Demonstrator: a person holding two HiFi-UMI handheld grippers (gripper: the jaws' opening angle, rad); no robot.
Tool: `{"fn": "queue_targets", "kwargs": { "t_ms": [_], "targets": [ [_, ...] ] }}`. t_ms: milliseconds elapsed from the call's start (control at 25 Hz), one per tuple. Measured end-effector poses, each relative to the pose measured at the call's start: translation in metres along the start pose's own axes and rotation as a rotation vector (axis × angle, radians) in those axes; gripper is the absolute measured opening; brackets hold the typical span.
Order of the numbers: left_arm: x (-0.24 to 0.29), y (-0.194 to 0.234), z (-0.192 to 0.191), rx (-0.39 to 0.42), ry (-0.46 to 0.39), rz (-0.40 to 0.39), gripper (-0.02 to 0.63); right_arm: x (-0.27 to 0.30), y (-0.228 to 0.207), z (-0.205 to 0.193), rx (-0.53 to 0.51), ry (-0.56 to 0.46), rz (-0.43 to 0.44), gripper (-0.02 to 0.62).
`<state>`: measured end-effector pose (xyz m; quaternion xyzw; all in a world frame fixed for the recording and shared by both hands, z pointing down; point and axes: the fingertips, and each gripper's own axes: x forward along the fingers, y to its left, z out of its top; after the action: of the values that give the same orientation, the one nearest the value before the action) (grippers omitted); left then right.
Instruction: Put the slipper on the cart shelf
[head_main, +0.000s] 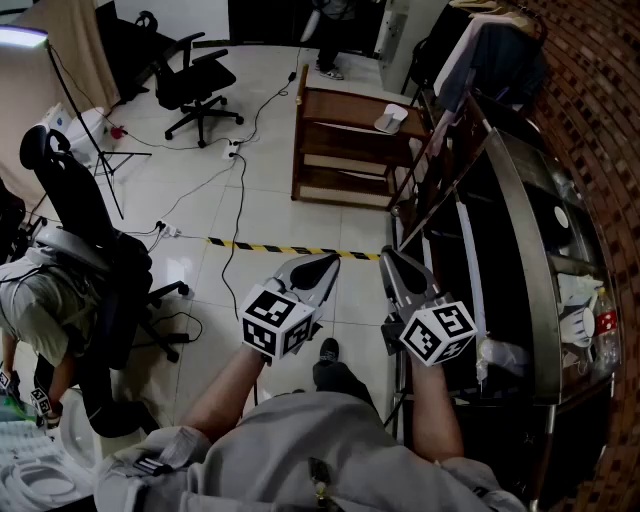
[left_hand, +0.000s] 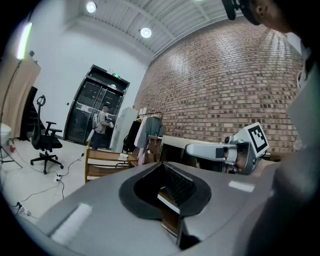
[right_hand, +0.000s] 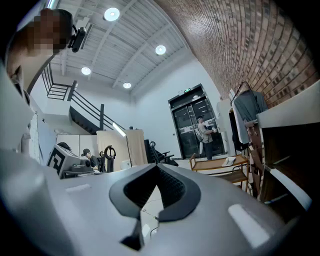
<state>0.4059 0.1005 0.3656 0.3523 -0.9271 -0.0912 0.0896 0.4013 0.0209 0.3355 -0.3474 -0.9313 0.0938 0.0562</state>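
1. Head view: grey two-jaw left gripper (head_main: 330, 262) and matching right gripper (head_main: 390, 257), held level and close to the body, side by side, pointing forward over the pale floor.
2. Jaws of both closed tip to tip, gripping nothing; probably idle, with no load to carry.
3. White slipper (head_main: 390, 118) lying on the top shelf of the brown wooden cart (head_main: 340, 100), well apart from both grippers; placement apparently done already.
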Motion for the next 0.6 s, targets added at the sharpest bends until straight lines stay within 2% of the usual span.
{"fn": "queue_targets", "kwargs": {
  "t_ms": [600],
  "targets": [
    [0.134, 0.068, 0.033, 0.005, 0.034, 0.032, 0.008, 0.09, -0.13, 0.033, 0.003, -0.027, 0.017, 0.0]
  ]
}}
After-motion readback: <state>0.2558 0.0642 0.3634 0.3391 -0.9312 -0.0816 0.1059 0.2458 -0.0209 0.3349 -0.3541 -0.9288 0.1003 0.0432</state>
